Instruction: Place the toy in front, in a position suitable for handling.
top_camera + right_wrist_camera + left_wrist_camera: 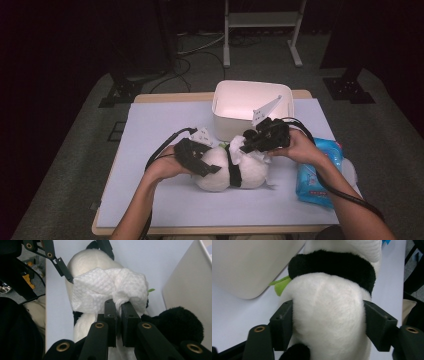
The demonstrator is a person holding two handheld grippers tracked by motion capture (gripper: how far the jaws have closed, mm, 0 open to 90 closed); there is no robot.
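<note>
A: Where was the plush toy lying?

B: It lay on its side on the worktop, just in front of the white bin. A black band went around its middle, and a small green leaf stuck out on the side that faced the bin.

A: What did the left tool do?

B: Its jaws stood on both sides of the white body, on the end of the toy that was farther from the wipes packet. In the left tool's own view the fur filled the space between the jaws and touched both. I cannot tell if they really pressed it.

A: And the right tool?

B: Its jaws were pressed together on a white wipe. The wipe rested on top of the toy, near the black band and on the side close to the bin.

A: How much free room was around the toy?

B: Between the toy and the bin wall there was very little gap. In front of the toy, toward the person, a wide bare strip of the worktop reached to the near edge. Beside the toy, on the left tool's side, the surface was also open up to the edge. On the other side the blue wipes packet lay close to the toy, at the worktop's edge.
</note>
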